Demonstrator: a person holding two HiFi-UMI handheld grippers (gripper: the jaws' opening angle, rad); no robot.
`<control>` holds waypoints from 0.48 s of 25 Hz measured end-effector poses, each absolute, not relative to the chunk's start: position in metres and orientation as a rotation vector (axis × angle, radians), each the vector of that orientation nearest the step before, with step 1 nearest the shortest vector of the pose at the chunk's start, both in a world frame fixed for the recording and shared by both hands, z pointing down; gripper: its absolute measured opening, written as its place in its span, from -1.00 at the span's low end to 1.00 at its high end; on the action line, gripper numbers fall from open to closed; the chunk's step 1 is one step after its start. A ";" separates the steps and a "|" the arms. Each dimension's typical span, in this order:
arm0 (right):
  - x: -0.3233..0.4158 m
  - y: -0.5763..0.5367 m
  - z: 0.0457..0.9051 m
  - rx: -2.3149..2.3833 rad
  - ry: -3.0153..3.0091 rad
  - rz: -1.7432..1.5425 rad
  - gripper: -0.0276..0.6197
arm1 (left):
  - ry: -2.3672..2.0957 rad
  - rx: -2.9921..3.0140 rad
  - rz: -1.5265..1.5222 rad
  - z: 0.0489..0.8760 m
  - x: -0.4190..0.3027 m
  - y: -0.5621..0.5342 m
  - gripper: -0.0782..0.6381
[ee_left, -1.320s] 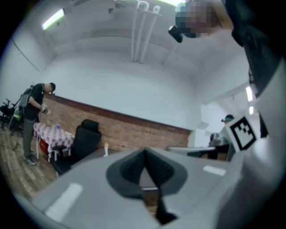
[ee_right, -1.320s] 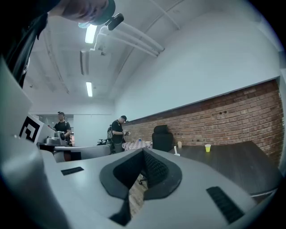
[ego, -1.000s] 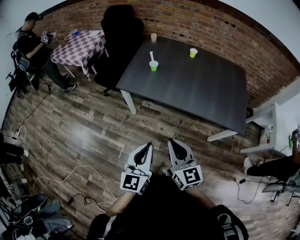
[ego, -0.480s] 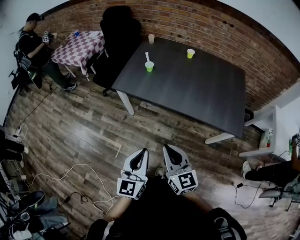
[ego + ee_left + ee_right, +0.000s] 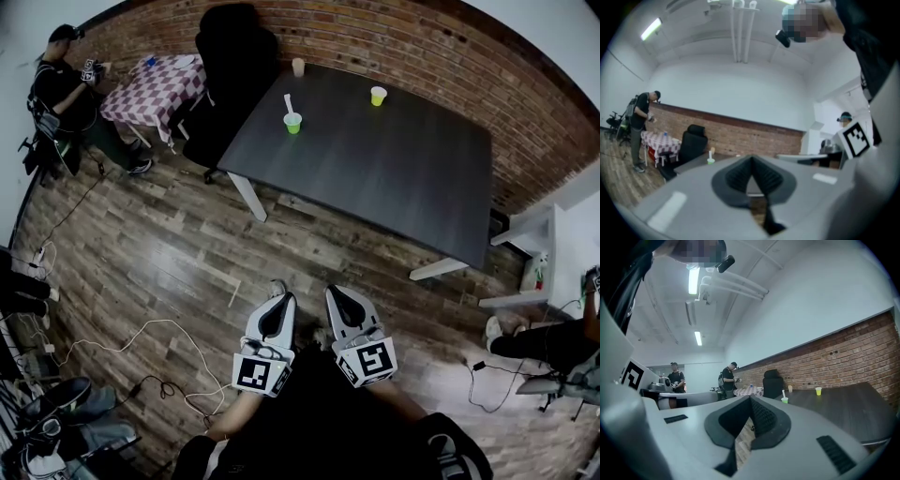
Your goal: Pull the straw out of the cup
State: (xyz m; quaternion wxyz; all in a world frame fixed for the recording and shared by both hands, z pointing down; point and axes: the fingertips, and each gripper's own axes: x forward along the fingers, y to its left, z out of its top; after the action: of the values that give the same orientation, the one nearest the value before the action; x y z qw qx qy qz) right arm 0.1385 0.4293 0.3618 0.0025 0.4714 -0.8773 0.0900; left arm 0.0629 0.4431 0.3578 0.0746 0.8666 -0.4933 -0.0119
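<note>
Far off on the dark table (image 5: 394,178): green cup (image 5: 292,123), white straw (image 5: 289,103) upright inside. Well apart, low over wood floor (image 5: 169,253): left gripper (image 5: 284,302) and right gripper (image 5: 335,295), jaw tips pressed together, gripping nothing.

No legible words, brands or numbers anywhere. Only coded square markers (image 5: 257,372) on left gripper (image 5: 284,301) and right gripper (image 5: 336,294).

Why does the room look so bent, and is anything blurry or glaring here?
Head view: the wide lens bows the red brick wall into an arc, yet detail is sharp. Left gripper view: the left gripper, up close, is soft, and the corners are dark. Right gripper view: the ceiling strip lamp glares white.
</note>
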 end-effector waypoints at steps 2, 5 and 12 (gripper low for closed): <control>0.141 0.426 0.362 1.481 -2.749 0.282 -0.90 | -1.475 2.605 -0.026 0.359 0.066 0.441 -0.77; 0.141 0.419 0.365 1.490 -2.744 0.281 -0.90 | -1.468 2.609 -0.031 0.361 0.065 0.434 -0.77; 0.133 0.385 0.369 1.505 -2.728 0.249 -0.90 | -1.446 2.615 -0.065 0.367 0.059 0.398 -0.77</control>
State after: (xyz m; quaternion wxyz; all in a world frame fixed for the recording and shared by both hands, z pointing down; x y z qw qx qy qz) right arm 0.1330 0.3851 0.3686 0.0080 0.4816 -0.8727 0.0796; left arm 0.0587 0.3980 0.3669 0.0760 0.8724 -0.4824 -0.0218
